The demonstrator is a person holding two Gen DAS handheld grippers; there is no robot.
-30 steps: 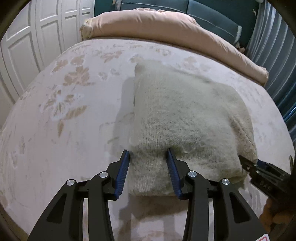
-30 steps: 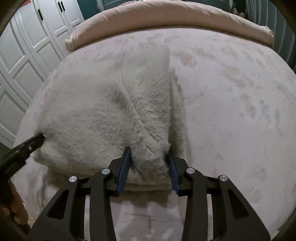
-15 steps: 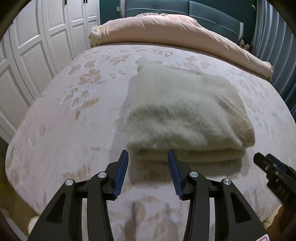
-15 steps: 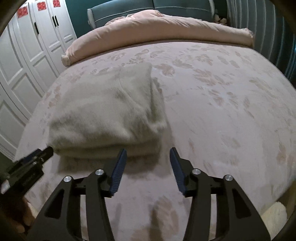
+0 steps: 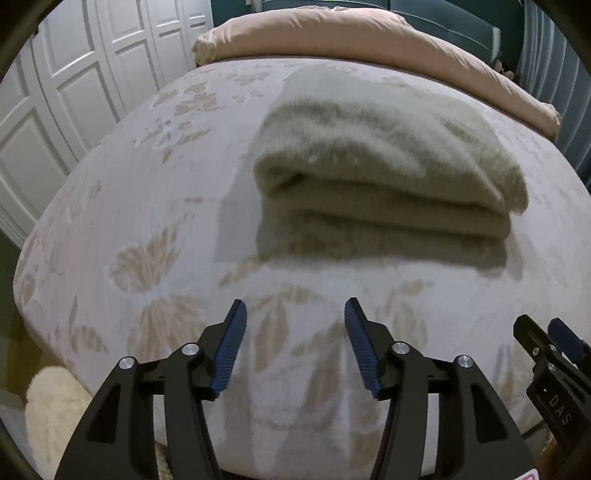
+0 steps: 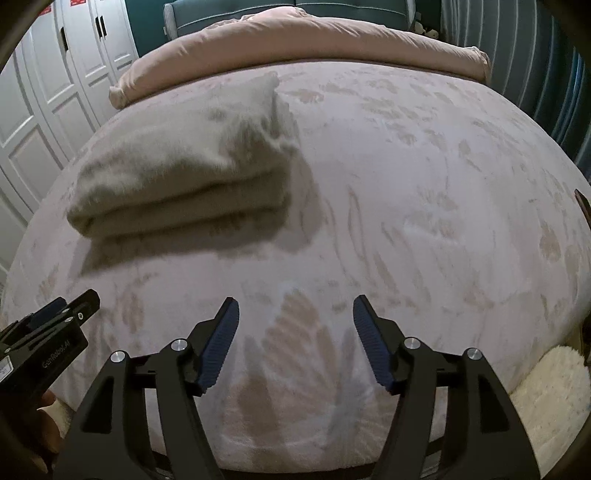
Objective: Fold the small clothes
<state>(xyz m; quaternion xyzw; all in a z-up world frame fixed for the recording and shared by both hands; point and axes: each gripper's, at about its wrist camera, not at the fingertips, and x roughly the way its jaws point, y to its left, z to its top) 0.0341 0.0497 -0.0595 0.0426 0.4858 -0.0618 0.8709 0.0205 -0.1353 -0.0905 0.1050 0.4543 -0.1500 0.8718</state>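
The folded cream sweater [image 5: 384, 177] lies in stacked layers on the bed [image 5: 147, 229], which carries a pale leaf-patterned cover. The left tool [image 5: 295, 347] hangs over bare cover near the sweater, jaws opening, nothing between them. The right tool [image 5: 546, 347] shows at the lower right edge. A pink duvet [image 5: 369, 40] lies beyond.

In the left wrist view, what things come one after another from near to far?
Left tongs → folded sweater → pink duvet → headboard.
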